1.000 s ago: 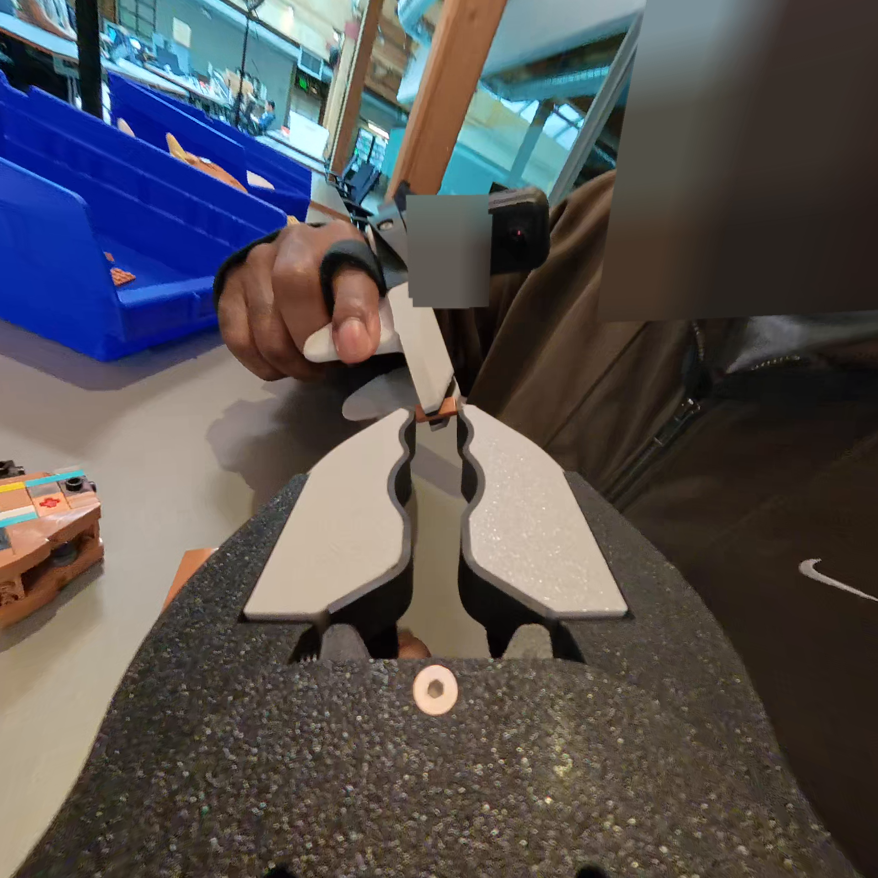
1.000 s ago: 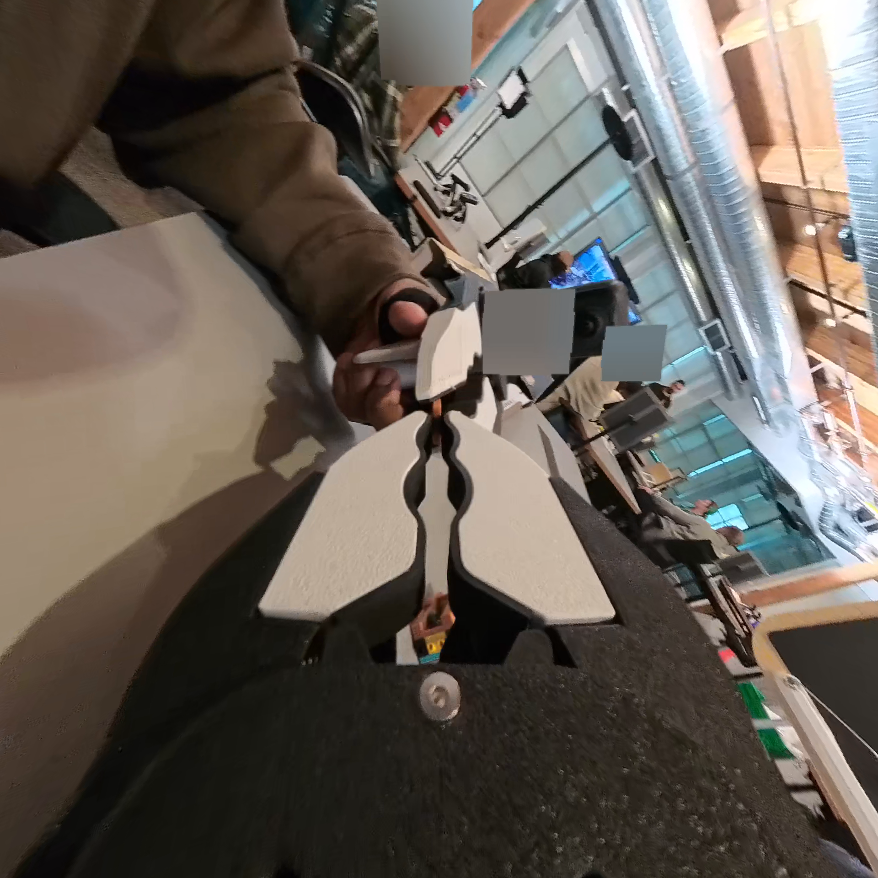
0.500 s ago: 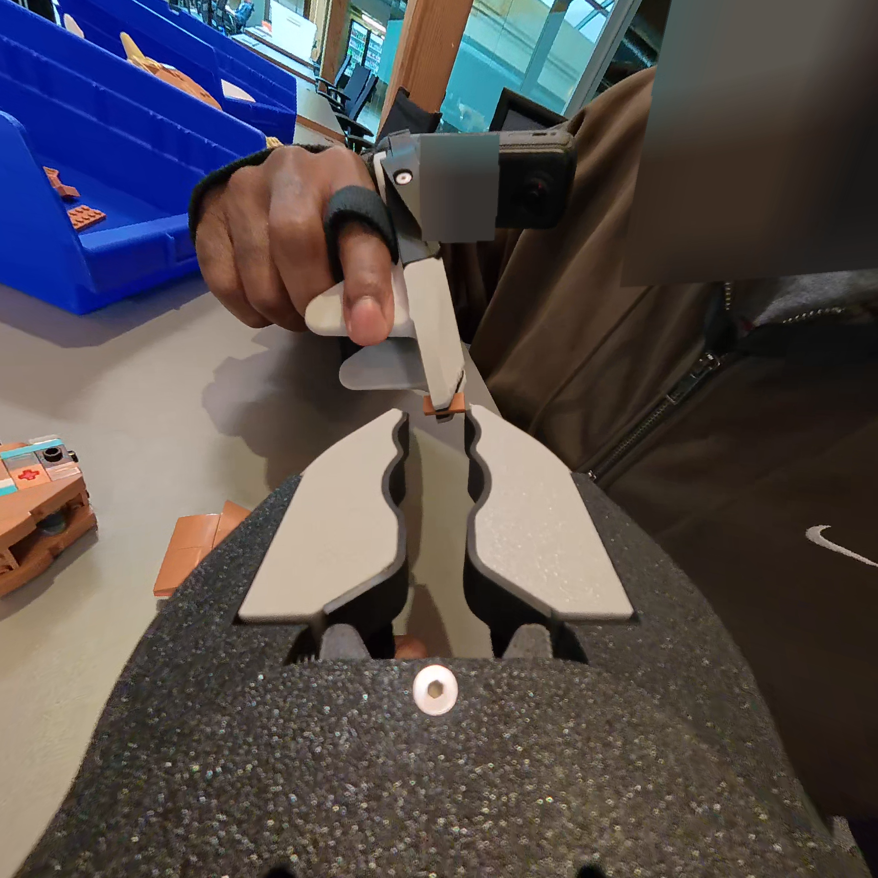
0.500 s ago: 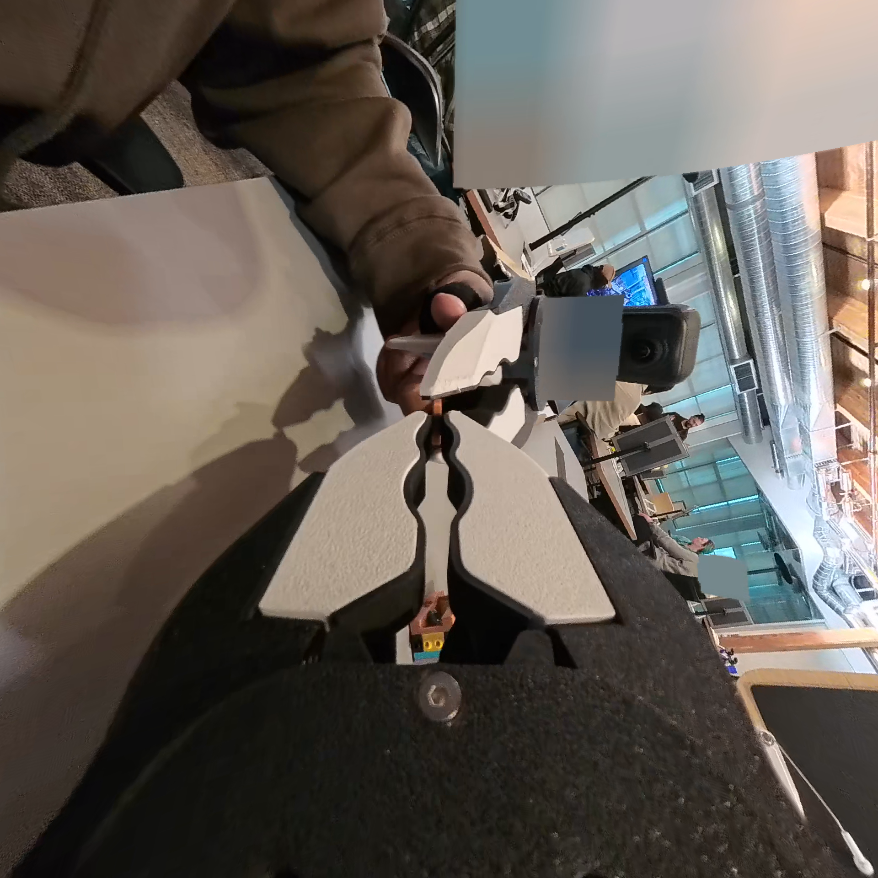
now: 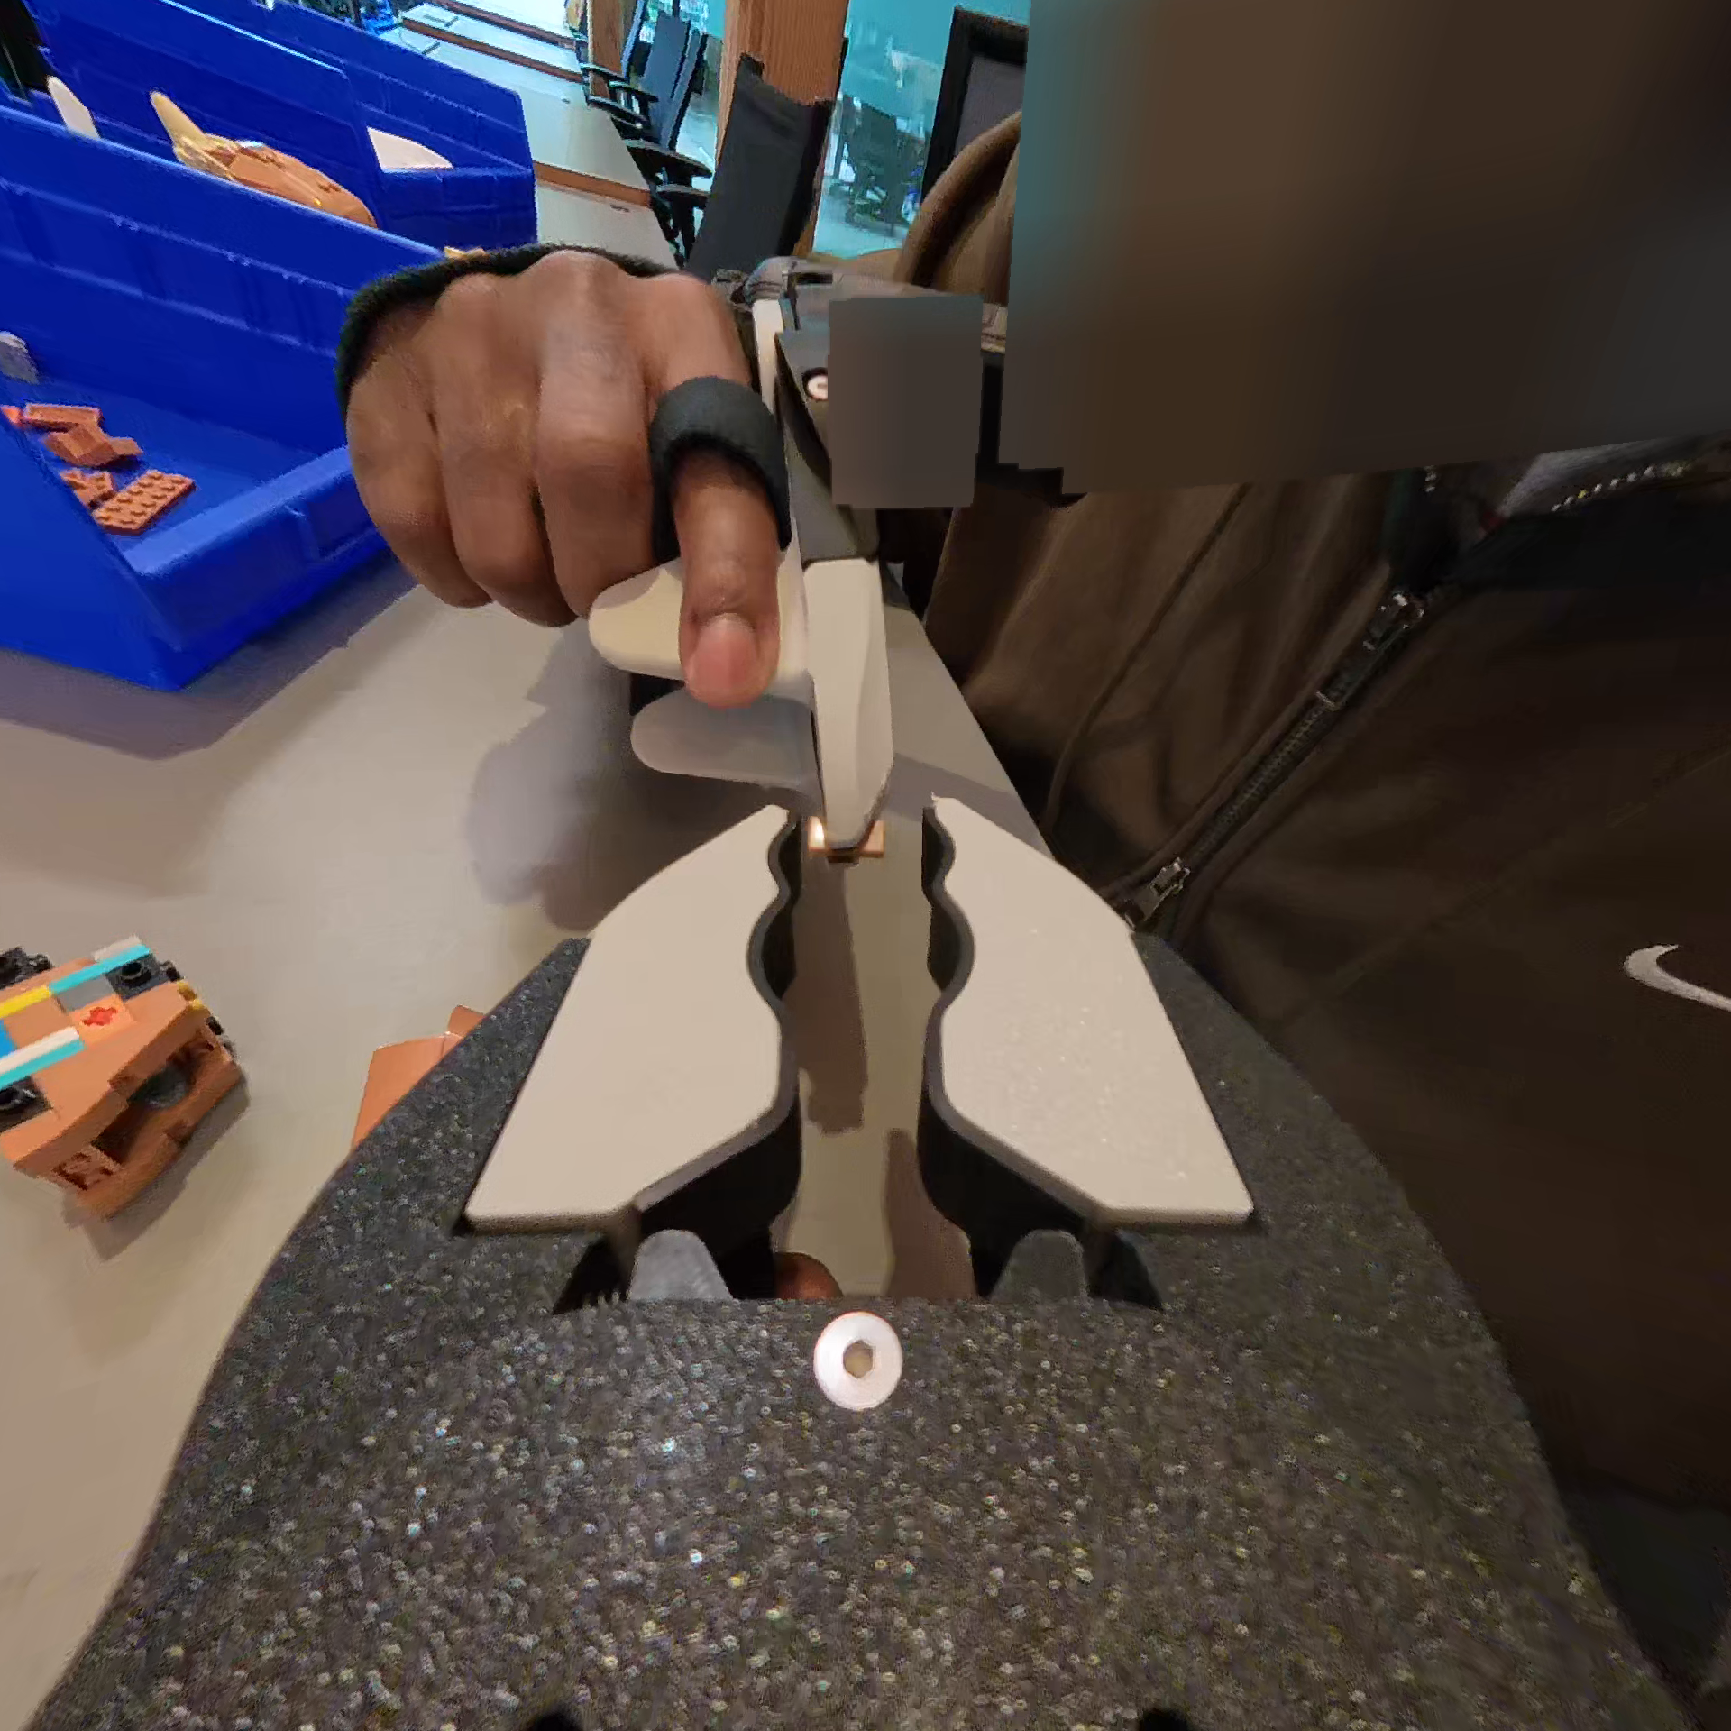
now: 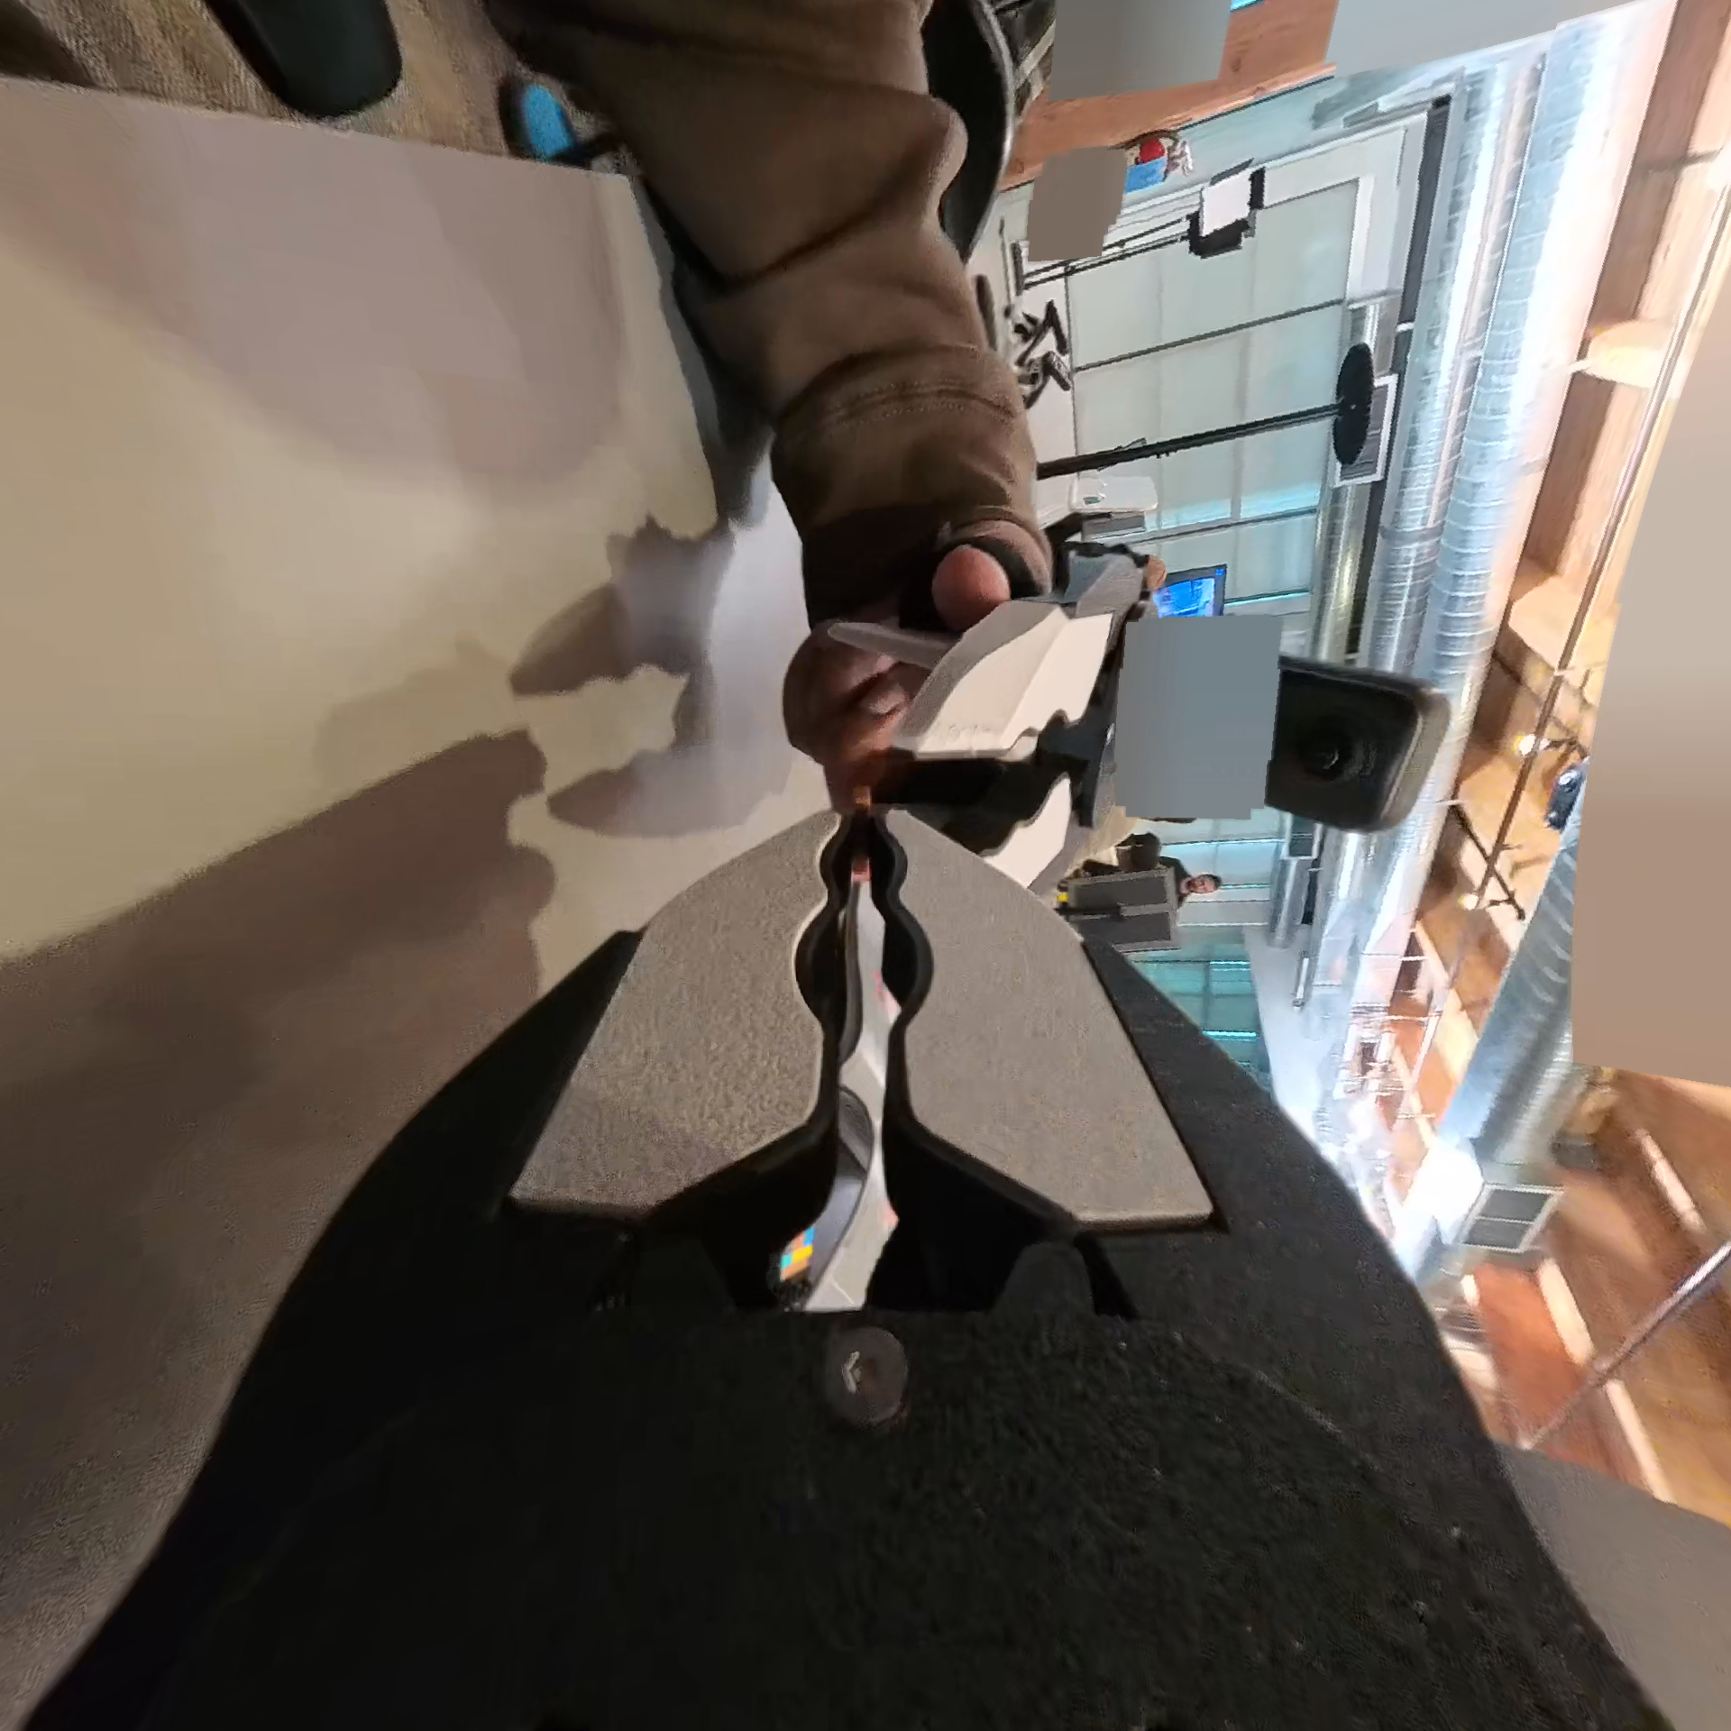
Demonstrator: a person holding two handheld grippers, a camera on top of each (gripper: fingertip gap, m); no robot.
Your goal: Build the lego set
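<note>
My right gripper (image 6: 864,829) is shut on a small brown brick (image 5: 854,843) and holds it above the table. In the left wrist view it comes down from above, held by a hand (image 5: 562,450). Its tips and the brick sit in the gap between my left gripper's (image 5: 860,817) fingertips. My left gripper is open and holds nothing; the brick is close to its left finger (image 5: 656,1030), and I cannot tell whether they touch. A partly built brown model (image 5: 103,1068) with coloured stripes lies on the table at the left.
Loose brown plates (image 5: 412,1068) lie beside my left gripper's body. Blue bins (image 5: 187,309) with brown pieces (image 5: 140,487) stand at the back left. The grey table (image 5: 328,843) ends just right of the grippers, where the person's jacket (image 5: 1311,843) is close. Only a small space, under 4 cm, lies between the two pairs of fingers.
My left gripper's jaws have opened wider. The right gripper has lowered the brown brick into the gap between the left fingertips. Both views have tilted.
</note>
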